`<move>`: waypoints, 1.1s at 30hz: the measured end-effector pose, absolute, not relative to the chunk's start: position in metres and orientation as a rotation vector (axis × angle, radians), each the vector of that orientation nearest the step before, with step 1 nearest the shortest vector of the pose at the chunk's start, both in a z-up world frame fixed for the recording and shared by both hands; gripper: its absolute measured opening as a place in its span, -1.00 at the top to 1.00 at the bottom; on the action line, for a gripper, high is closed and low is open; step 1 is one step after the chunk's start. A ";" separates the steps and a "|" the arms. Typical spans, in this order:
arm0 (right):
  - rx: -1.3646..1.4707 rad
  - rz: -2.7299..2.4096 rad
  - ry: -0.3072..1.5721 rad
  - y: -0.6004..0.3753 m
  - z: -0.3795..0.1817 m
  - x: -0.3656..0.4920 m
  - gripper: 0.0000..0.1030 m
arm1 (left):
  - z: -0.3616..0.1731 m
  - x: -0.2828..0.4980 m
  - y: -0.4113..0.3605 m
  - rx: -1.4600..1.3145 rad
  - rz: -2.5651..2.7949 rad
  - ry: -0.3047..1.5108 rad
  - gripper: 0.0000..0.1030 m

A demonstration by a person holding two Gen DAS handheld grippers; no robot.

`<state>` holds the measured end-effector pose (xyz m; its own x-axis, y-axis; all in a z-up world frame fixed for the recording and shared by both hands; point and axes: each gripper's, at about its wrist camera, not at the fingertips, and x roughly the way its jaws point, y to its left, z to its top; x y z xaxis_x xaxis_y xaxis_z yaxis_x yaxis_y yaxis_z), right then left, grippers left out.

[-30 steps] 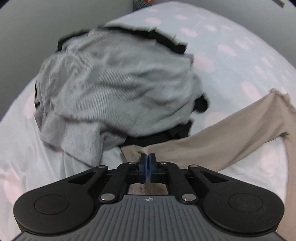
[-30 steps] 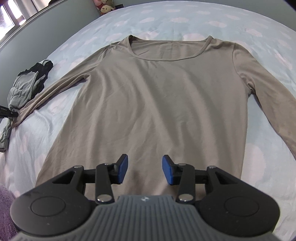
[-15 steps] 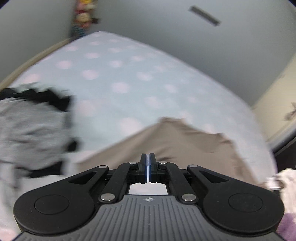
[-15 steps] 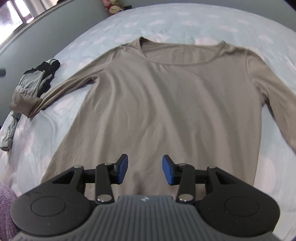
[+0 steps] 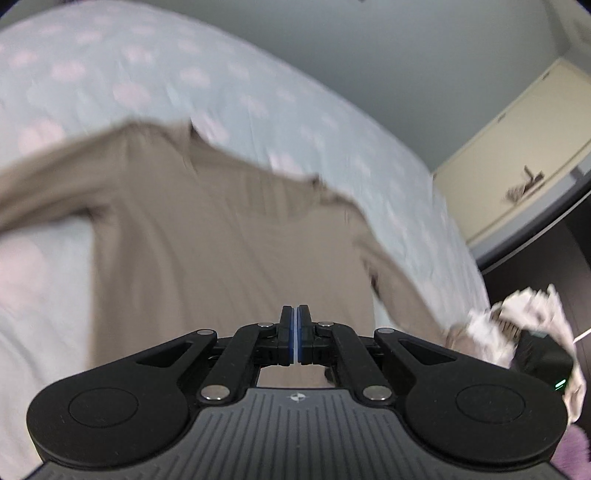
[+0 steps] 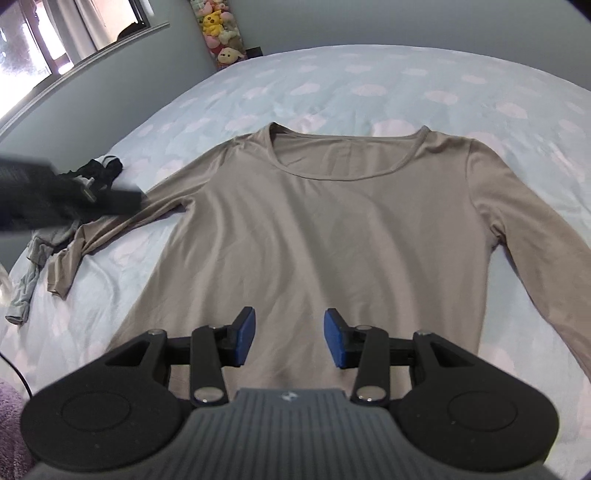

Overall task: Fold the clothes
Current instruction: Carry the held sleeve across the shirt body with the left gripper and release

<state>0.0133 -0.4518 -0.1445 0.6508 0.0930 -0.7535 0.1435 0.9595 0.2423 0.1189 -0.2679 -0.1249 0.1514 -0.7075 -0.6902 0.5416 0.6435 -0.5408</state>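
A pile of grey and black clothes [image 6: 55,229] is lying at the left edge of the bed [image 6: 332,81], with the cuff of the shirt's left-hand sleeve [image 6: 110,229] resting just beside it, partly against it. Plush toys [image 6: 221,33] are stacked against the far wall beyond the bed's corner, and a window [image 6: 55,40] is showing at the upper left. A taupe long-sleeved shirt [image 6: 332,240] is lying flat, front up, in the middle of the spotted pale-blue sheet; its long axis is running from the hem near the right-wrist camera to the round neckline [image 6: 347,162] at the far side, and both sleeves are angling outward and back toward the near edge. The right gripper [image 6: 290,341] is hovering over the hem region with its blue pads parted and nothing between them. The left gripper [image 5: 296,334] is blurring across the shirt's left side, its pads pressed fully together with no cloth visible between them; it is appearing as a dark smear [image 6: 55,192] over the clothes pile in the right wrist view.
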 end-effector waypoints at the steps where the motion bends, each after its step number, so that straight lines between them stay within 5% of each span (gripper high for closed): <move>1: 0.294 -0.036 0.870 -0.452 -0.147 0.014 0.13 | -0.135 0.114 -0.272 -0.162 -0.904 1.116 1.00; 8: 0.285 -0.052 0.895 -0.443 -0.161 0.014 0.14 | -0.171 0.093 -0.287 -0.092 -0.914 1.184 0.98; 13: 0.256 -0.057 0.893 -0.440 -0.160 0.014 0.14 | -0.161 0.089 -0.281 -0.076 -0.924 1.136 0.18; 33: 0.296 0.002 0.842 -0.431 -0.152 0.028 0.20 | -0.173 0.103 -0.175 -0.056 -0.652 1.095 0.18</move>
